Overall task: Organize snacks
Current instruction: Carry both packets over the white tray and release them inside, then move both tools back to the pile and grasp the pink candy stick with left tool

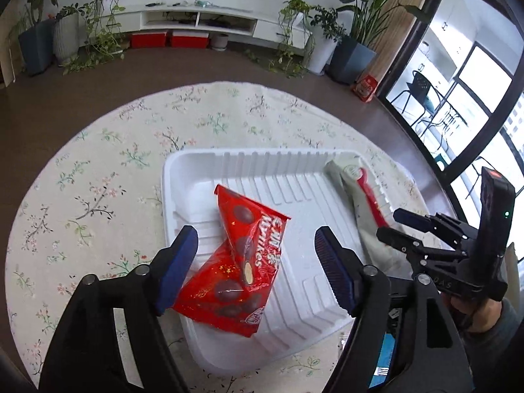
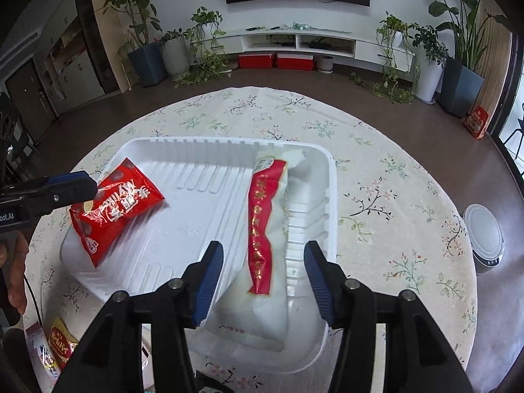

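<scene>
Potted plants and a low white media cabinet are lining the far wall, and nearer to me a round table under a pale floral tablecloth (image 2: 376, 170) is carrying the work. A large white ribbed plastic tray (image 2: 203, 163) is sitting on that cloth, holding two snack packets.

One long white packet with a red band (image 2: 267, 226) is lying along the tray's right side, its long axis running away from the person, its near end resting between the right gripper (image 2: 262, 281)'s blue pads. Those pads are standing apart and not pressing on it, so I judge it released. One red foil chocolate-ball bag (image 1: 244, 262) is lying crumpled at the tray's left side, overhanging the near rim, directly between the left gripper (image 1: 255, 268)'s spread fingers; nothing is being clamped there either.

Each hand is sitting nearest its own packet, well apart from the other's. To my eye both placements look done, and the next reach probably lies elsewhere: at least two more small packets (image 2: 60, 344), one yellow and red, are waiting at the table's near left edge, closer to the left hand. One white lidded container (image 2: 484, 232) is standing off to the right, beyond the cloth's edge.
</scene>
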`<state>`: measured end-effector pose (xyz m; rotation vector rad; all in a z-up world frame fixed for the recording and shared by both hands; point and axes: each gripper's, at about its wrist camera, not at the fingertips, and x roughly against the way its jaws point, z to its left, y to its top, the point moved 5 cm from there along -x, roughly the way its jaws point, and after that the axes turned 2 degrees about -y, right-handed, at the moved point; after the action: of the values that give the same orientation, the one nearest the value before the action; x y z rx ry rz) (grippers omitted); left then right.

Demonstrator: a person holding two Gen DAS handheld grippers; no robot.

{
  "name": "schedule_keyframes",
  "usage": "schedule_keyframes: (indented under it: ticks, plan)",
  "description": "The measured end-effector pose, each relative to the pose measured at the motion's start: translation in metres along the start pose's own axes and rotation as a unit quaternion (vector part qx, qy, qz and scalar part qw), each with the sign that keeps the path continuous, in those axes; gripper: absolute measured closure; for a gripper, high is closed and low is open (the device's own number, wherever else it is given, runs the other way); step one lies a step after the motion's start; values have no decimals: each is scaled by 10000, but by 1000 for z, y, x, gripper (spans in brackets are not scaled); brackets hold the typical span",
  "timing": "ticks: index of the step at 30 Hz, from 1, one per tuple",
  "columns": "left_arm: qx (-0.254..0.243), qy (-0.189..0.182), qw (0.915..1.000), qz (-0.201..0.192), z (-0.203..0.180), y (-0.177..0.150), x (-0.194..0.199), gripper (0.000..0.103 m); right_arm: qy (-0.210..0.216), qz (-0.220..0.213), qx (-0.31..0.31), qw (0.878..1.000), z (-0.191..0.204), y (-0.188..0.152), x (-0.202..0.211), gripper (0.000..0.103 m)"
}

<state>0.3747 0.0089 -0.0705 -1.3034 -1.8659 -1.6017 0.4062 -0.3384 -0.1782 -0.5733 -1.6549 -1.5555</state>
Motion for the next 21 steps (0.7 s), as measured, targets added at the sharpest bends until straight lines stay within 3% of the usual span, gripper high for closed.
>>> schedule_keyframes:
  ticks: [2,4,9,13,16,21]
  plan:
    - [-54,-11,9999,-140,-5,4,13,26,-5,-43,-52,10000,-1,1,6,47]
    - [-141,19,9992,-369,-7,7,33,13,39,-90,-194,9998,-6,0,14,46]
    - [-246,153,9944,-1015,-4,2,95,0,168,-129,-656,9976,-23,-3,22,40]
    - [-344,373,9875,-1495,5,-26,143,0,231,-213,-920,9953,-32,-10,33,40]
    - [-121,413,9874,-1522,17,-61,166,0,16,-313,-959,9949,-40,-17,37,40]
    - [363,480,9899,-1286,36,-120,181,0,-167,-111,-1663,9859,-66,-29,25,40]
